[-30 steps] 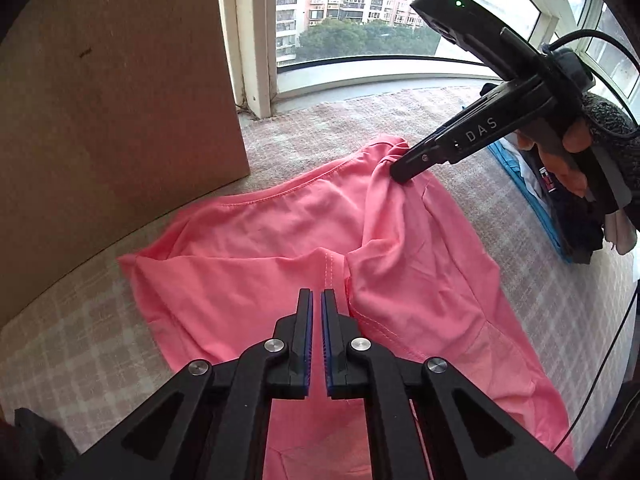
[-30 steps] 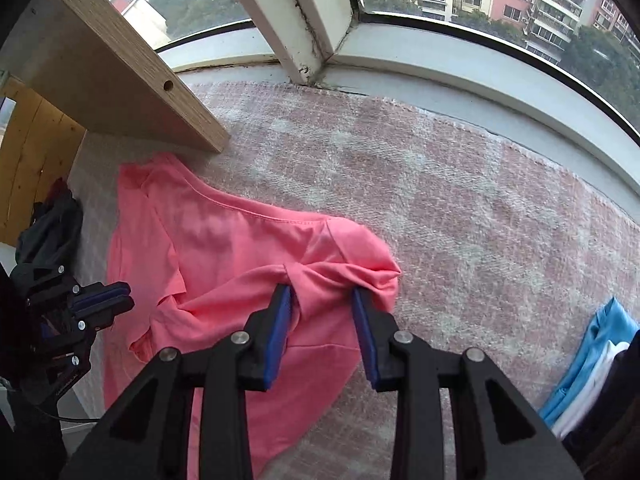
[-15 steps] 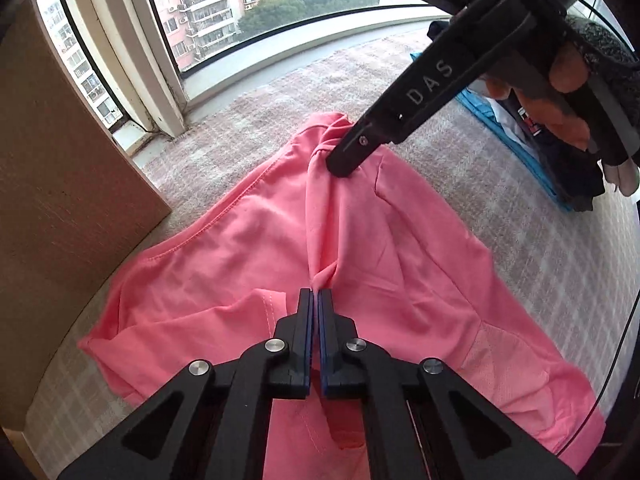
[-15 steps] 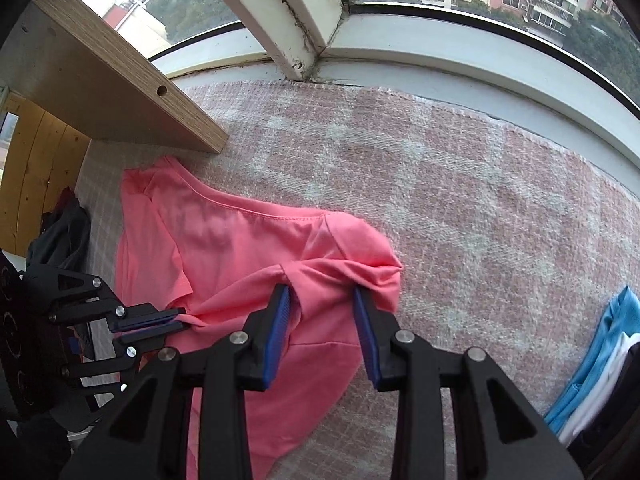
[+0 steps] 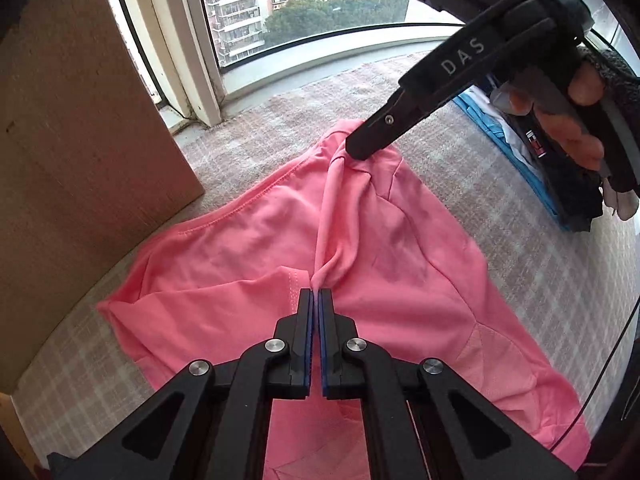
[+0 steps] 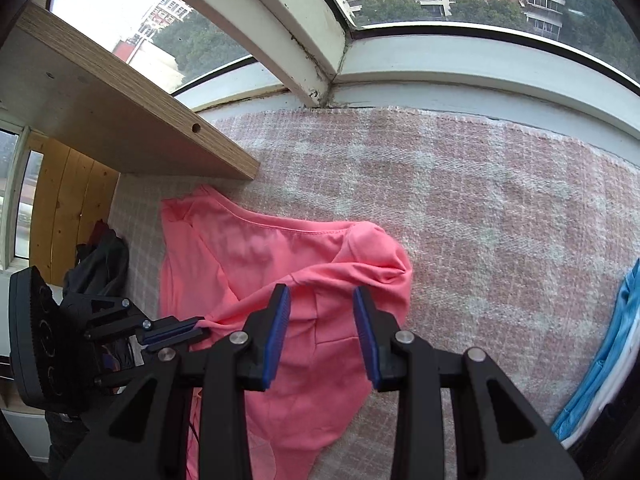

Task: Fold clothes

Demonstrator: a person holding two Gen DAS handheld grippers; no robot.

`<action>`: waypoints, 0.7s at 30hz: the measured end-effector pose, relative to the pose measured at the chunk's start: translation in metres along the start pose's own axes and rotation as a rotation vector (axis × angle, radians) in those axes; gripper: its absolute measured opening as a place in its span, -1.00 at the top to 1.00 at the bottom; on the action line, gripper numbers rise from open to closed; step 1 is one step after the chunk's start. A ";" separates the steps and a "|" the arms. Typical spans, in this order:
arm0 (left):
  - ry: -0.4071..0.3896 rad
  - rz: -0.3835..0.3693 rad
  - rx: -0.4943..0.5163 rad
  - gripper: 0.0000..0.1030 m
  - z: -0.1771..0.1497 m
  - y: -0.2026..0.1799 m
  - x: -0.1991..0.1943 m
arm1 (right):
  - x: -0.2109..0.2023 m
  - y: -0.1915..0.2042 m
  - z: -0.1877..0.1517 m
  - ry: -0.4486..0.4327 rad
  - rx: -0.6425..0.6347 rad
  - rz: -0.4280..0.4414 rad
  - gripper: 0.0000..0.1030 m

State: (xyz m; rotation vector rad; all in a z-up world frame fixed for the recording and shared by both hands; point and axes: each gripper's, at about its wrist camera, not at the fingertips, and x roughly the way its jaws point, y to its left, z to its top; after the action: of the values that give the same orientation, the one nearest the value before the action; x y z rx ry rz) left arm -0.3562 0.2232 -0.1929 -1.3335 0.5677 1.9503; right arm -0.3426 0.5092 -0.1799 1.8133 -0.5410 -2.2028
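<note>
Both grippers point steeply down at a pink T-shirt (image 5: 248, 256) spread on a checked blanket (image 6: 500, 216). The left gripper (image 5: 315, 294) has its jaws together, pinching a raised ridge of the pink fabric near the middle of the garment; in the right wrist view the left gripper (image 6: 188, 326) comes in from the left edge with the cloth drawn taut from its tips. The right gripper (image 6: 322, 300) stands with its blue pads apart, a bunched fold of the shirt between them at the end of the garment nearest the window; whether the pads press on that fold cannot be told. From the left wrist view the right gripper (image 5: 360, 148) reaches down from the upper right, its tip sunk in the gathered cloth, with bare fingers (image 5: 576, 128) wrapped round its handle. The blanket runs up to a curved window sill (image 6: 460, 80), beyond which stand apartment blocks and trees. A wooden board (image 5: 80, 140) stands at the blanket's left edge, just beside the shirt. At the right edge lies a stack of folded clothes (image 5: 532, 168), blue, white and dark, partly covered by the right hand and cut off by the frame. The shirt's near hem is hidden behind the left gripper's body.
</note>
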 end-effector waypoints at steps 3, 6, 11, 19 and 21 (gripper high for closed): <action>-0.006 0.000 0.000 0.96 0.001 -0.002 0.001 | 0.003 -0.002 0.003 0.025 -0.057 -0.104 0.41; -0.033 -0.012 -0.026 0.96 0.001 0.000 -0.006 | 0.013 -0.005 -0.001 0.053 -0.070 -0.120 0.75; -0.069 -0.030 -0.129 0.96 -0.011 0.017 -0.018 | 0.011 -0.018 0.003 0.059 -0.045 -0.115 1.00; -0.050 0.033 -0.196 0.96 -0.027 0.042 -0.023 | 0.005 -0.014 0.005 0.058 -0.055 -0.171 0.90; -0.045 0.022 -0.135 0.63 -0.026 0.030 -0.024 | -0.002 -0.012 0.007 0.019 -0.077 -0.238 0.88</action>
State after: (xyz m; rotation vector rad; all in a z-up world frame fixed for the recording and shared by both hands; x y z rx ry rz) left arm -0.3572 0.1786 -0.1807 -1.3666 0.4374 2.0620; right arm -0.3480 0.5221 -0.1819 1.9431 -0.2427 -2.3168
